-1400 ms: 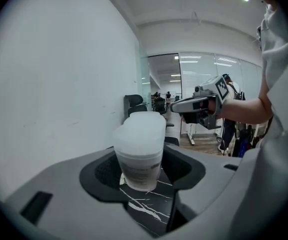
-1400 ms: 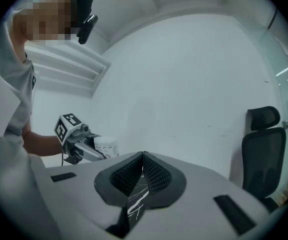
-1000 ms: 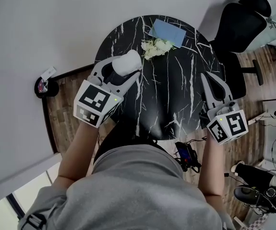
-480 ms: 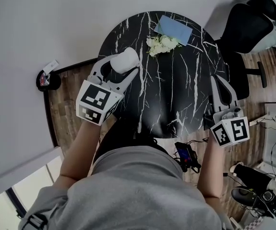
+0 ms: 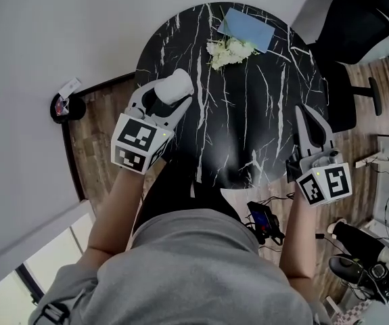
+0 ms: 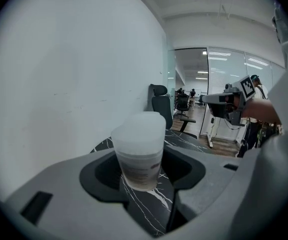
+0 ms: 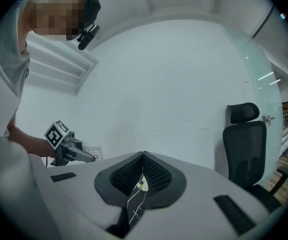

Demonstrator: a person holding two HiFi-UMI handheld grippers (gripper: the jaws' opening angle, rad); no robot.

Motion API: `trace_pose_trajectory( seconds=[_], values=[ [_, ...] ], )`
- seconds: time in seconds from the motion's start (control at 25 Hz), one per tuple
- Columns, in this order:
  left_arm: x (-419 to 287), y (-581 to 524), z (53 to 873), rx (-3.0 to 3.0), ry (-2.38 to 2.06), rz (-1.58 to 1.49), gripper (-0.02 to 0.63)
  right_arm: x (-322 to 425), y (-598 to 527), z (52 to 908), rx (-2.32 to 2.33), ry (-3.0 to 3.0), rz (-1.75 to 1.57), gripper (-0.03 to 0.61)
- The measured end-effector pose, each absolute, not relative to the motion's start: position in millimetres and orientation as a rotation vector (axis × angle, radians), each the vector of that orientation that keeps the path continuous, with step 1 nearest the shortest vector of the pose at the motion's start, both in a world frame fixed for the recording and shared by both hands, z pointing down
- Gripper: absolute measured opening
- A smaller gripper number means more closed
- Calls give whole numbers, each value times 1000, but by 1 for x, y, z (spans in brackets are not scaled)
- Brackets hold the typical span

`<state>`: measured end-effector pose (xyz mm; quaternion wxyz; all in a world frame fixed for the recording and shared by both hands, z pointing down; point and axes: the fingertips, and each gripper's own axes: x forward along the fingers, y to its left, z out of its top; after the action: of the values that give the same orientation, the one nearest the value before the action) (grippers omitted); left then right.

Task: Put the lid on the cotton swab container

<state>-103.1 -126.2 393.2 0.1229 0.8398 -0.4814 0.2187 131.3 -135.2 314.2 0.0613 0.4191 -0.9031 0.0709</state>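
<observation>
Cotton swab container we are clamping in the left gripper above a black table, right gripper with jaws together, empty.

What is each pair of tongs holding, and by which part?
The left tongs hold the cotton swab container by the lower part of its body, below the lid. The right tongs are closed and hold nothing.
</observation>
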Motion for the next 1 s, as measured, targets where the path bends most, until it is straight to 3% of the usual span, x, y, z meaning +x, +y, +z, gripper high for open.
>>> trace_pose_trajectory(
  seconds=[1.0],
  values=[
    [-97,-122,541,2315,-1251,881,236,123,-134,402,1179,-2647,432,25]
  ],
)
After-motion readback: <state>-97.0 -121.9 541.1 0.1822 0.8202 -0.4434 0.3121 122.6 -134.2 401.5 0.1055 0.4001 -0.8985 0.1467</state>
